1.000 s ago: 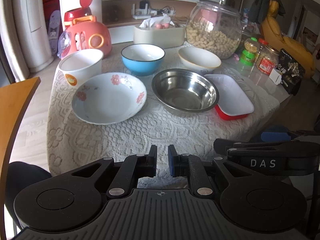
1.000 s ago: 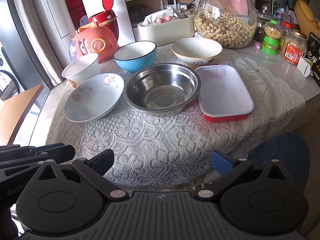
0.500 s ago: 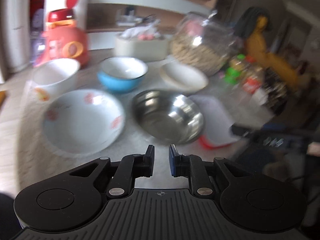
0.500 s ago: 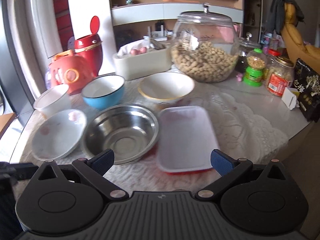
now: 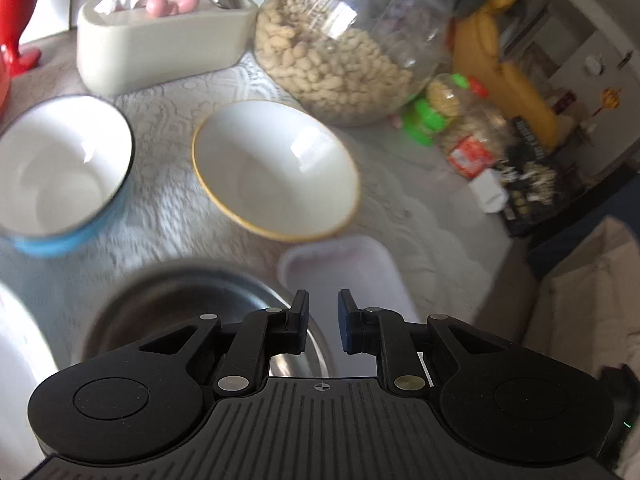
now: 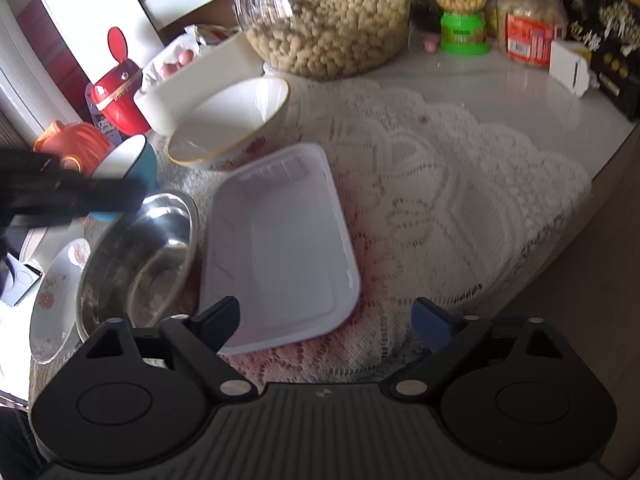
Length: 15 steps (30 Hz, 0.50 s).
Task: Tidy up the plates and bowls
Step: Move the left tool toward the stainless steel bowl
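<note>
Bowls (image 5: 276, 168), white inside, gold-rimmed, blue-sided (image 5: 60, 184), steel (image 6: 136, 256)

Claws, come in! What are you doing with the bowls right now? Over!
Left claw shut, empty, over steel bowl. Right claw closing, nothing gripped yet, above white tray. Nothing stacked yet. Nothing blocking. Over.

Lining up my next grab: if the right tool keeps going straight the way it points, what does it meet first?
Most likely the white rectangular tray, which sits between the closing, empty jaws of the right tool. Depth is hard to judge, though.
</note>
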Motion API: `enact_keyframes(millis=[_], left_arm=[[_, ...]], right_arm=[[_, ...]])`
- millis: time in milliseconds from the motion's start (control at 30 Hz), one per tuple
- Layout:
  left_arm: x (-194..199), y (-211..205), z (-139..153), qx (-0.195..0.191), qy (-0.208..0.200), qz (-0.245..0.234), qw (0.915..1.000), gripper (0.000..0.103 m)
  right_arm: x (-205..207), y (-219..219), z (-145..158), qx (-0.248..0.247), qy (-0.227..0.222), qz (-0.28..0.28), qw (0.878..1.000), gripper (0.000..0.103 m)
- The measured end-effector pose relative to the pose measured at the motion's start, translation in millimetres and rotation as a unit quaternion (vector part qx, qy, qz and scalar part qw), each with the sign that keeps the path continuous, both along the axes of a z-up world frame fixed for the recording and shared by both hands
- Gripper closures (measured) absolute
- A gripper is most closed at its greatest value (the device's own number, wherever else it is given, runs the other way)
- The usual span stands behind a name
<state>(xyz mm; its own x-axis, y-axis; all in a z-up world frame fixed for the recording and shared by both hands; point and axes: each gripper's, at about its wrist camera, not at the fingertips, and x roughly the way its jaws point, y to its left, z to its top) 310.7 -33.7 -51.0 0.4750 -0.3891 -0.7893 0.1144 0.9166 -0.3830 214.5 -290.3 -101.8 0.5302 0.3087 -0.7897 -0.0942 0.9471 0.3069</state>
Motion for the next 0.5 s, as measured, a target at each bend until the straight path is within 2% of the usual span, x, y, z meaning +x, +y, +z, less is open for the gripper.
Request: enact_keyframes(millis=[100, 367, 500], left_arm=[[24.4, -11.5, -13.7, 0.052, 0.001, -0.003, 0.9986, 0.085], [54.3, -28.5, -46.9, 0.069, 0.048, -0.021, 0.9963, 0.085], [65.8, -42.0, -44.5, 0.053, 0.05, -0.016, 0.9972, 0.068]], right_arm=[[8.7, -7.8, -12.4, 0.03, 0.026, 0.005, 0.999, 0.034], [30.2, -17.9, -26.5, 0.089, 0.047, 0.029, 0.994, 0.039], [42.3, -30.2, -21.2, 0.146, 0.056, 0.052, 0.986, 0.043]])
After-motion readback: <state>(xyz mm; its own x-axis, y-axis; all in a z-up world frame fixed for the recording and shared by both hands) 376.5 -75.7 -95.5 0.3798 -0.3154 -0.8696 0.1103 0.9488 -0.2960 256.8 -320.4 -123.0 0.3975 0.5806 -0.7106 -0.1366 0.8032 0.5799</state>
